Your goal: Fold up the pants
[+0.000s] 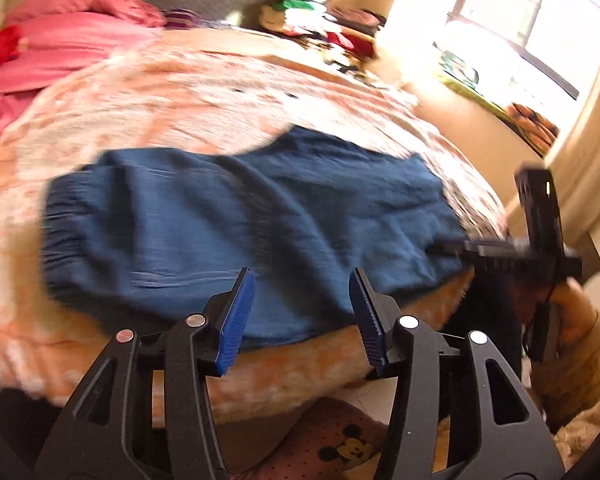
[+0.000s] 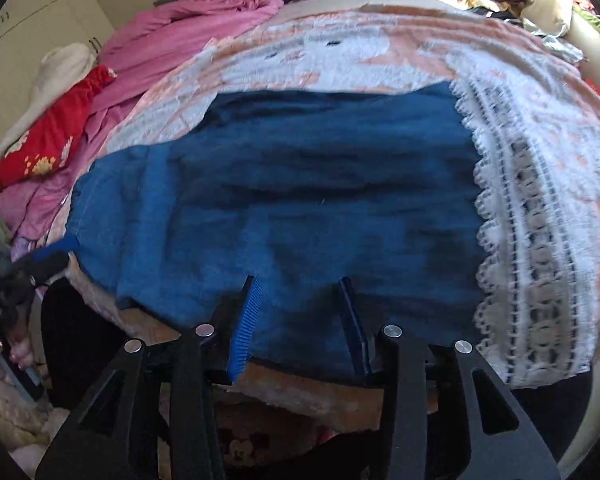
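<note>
Left wrist view: our left gripper (image 1: 302, 316) is parted, empty, over the crumpled dark blue cotton pants (image 1: 244, 216);
Right gripper (image 2: 300, 322): likewise parted, holding nothing;
Advice: we pinch the near hem evenly, both sides together.

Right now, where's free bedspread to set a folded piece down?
Free: peach bedspread beyond the blue pants, and the lace strip on their right. Crowded: pink bedding and red cloth left, clothes pile at the head.
</note>
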